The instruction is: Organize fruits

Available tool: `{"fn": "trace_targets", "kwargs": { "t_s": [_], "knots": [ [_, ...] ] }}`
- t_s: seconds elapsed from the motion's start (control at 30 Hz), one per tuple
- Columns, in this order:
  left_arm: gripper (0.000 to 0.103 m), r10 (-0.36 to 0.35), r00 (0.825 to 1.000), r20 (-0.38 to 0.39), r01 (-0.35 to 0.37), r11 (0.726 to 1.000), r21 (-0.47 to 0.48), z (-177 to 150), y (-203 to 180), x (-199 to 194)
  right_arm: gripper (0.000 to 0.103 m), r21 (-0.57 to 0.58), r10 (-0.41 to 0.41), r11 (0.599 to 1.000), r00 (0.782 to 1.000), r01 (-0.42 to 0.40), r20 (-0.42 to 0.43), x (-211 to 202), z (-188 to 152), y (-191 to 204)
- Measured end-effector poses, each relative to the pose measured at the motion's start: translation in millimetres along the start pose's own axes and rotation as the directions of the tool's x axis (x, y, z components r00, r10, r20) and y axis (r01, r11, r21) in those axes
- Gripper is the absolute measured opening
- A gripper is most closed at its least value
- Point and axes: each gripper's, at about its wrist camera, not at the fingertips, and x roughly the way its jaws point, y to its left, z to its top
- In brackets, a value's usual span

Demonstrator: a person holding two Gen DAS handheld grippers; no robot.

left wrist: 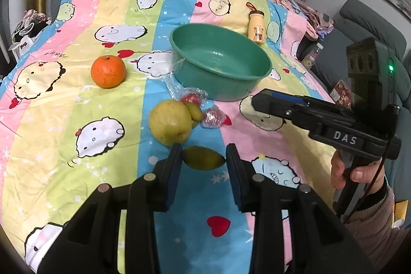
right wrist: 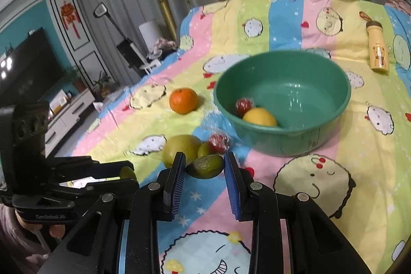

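A green basin (left wrist: 221, 66) stands on the patterned cloth; in the right wrist view the basin (right wrist: 303, 143) holds a yellow fruit (right wrist: 260, 116) and a wrapped red fruit (right wrist: 244, 105). My left gripper (left wrist: 204, 158) is shut on a small green-yellow fruit (left wrist: 204, 158); it also shows at the left of the right wrist view (right wrist: 127, 175). My right gripper (right wrist: 205, 166) is shut on a green oval fruit (right wrist: 205, 166); it also shows at the right of the left wrist view (left wrist: 259, 100). An orange (left wrist: 108, 71), a large yellow-green fruit (left wrist: 169, 122), small green fruits (left wrist: 194, 111) and wrapped red fruits (left wrist: 214, 117) lie on the cloth.
A small yellow bottle (left wrist: 256, 27) lies behind the basin. Clothes are piled at the far right edge (left wrist: 308, 14). A grey sofa (left wrist: 372, 25) stands to the right. A TV and cabinet (right wrist: 28, 73) are at the left in the right wrist view.
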Motion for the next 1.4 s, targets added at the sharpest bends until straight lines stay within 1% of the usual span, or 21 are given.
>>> {"fn": "trace_targets", "kwargs": {
  "t_s": [0.23, 0.5, 0.73, 0.97, 1.03, 1.13, 1.23, 1.3, 1.4],
  "knots": [
    [0.035, 0.003, 0.999, 0.042, -0.004, 1.000, 0.014, 19.3, -1.4, -2.7, 0.032, 0.013, -0.013, 1.000, 0.998, 0.012, 0.058, -15.0, 11.3, -4.7],
    [0.035, -0.017, 0.997, 0.079, 0.016, 1.000, 0.013, 50.8, -3.5, 0.7, 0.032, 0.070, -0.002, 0.998, 0.991, -0.007, 0.133, -32.4, 25.9, -21.5],
    [0.035, -0.033, 0.996, 0.080, 0.033, 0.999, 0.004, 73.6, -4.4, 14.5, 0.032, 0.084, -0.039, 0.996, 0.987, 0.026, 0.155, -34.9, 40.1, -33.9],
    [0.035, -0.050, 0.995, 0.086, 0.051, 0.999, -0.008, 110.7, -2.6, 38.1, 0.032, 0.118, -0.091, 0.990, 0.979, 0.071, 0.181, -32.9, 60.7, -53.3],
    [0.035, -0.049, 0.996, 0.080, 0.050, 0.999, -0.017, 121.1, -1.3, 48.2, 0.032, 0.121, -0.124, 0.987, 0.976, 0.104, 0.179, -29.1, 64.7, -57.6],
    [0.035, -0.052, 0.996, 0.066, 0.053, 0.998, -0.024, 131.5, -1.5, 62.5, 0.032, 0.127, -0.137, 0.985, 0.977, 0.116, 0.163, -20.0, 65.3, -65.0],
    [0.035, -0.040, 0.998, 0.037, 0.040, 0.999, 0.001, 139.2, -8.2, 81.5, 0.032, 0.140, -0.160, 0.980, 0.979, 0.141, 0.130, -8.8, 63.6, -74.5],
    [0.035, -0.026, 1.000, 0.011, 0.026, 1.000, 0.016, 142.8, -11.8, 96.9, 0.032, 0.148, -0.153, 0.980, 0.982, 0.136, 0.114, -2.3, 62.0, -78.1],
    [0.035, -0.024, 0.999, -0.035, 0.024, 1.000, -0.005, 144.7, -10.6, 118.0, 0.032, 0.141, -0.154, 0.980, 0.984, 0.141, 0.085, 7.9, 60.1, -78.8]
  ]
}}
